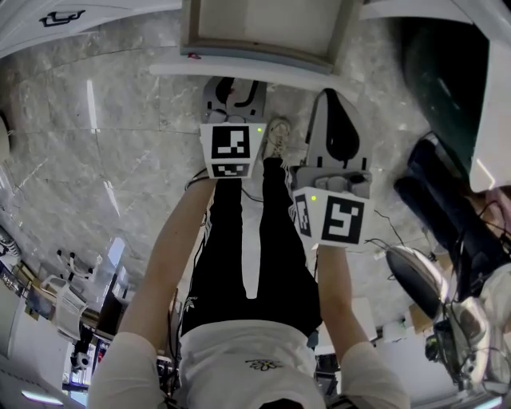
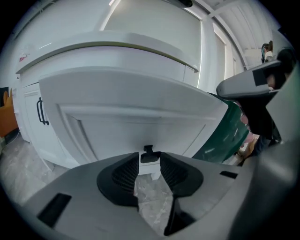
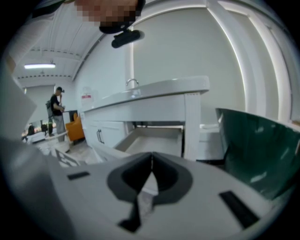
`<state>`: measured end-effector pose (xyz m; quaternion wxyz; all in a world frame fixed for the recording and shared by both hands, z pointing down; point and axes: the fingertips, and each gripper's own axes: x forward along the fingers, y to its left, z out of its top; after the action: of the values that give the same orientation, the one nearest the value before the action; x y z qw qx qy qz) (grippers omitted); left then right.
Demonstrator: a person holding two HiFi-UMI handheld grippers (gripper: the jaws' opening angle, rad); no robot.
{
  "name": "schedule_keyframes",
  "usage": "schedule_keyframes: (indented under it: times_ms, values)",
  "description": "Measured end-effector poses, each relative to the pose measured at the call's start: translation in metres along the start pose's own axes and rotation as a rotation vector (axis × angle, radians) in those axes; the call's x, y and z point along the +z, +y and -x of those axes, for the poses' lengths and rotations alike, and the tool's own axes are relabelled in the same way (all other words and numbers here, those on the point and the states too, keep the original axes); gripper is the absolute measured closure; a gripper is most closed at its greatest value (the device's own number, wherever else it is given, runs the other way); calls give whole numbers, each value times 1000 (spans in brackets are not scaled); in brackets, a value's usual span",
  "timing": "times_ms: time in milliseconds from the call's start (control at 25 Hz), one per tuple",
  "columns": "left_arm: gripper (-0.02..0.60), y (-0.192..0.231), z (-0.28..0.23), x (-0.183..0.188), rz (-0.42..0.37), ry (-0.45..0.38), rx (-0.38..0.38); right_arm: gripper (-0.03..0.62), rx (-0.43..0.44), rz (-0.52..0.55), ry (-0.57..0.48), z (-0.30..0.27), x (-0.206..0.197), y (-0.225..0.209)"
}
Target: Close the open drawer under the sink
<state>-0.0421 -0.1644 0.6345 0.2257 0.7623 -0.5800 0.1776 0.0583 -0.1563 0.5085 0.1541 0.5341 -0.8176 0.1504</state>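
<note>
Now | our left claw (image 2: 149, 163) stands wide before the handle (image 2: 149, 151) of the drawer (image 2: 131, 117), right claw (image 3: 151, 165) pinched shut, empty | risk: we push off-centre and it jams crooked.

White drawer (image 2: 131, 117) with black handle (image 2: 148, 150), grey veined floor (image 1: 96, 160), dark green container (image 3: 258, 150), black-and-white marker cubes (image 1: 231, 150)

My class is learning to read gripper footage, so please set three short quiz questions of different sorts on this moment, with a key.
1. True or false: the drawer is already pushed shut.
2. Which gripper has its jaws apart? A. left gripper B. right gripper C. both
3. Fill in: just beyond the left gripper's jaws sits the drawer's small black ____.
Key: 1 false; 2 A; 3 handle.
</note>
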Motion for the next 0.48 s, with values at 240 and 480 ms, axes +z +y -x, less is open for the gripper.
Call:
schedule_keyframes:
  times_ms: [240, 480]
  values:
    - [439, -2, -3, 0, -25, 22, -26, 565, 14, 9, 8, 0, -3, 3]
    - [439, -4, -1, 13, -81, -24, -10, 565, 13, 4, 1, -2, 0, 2]
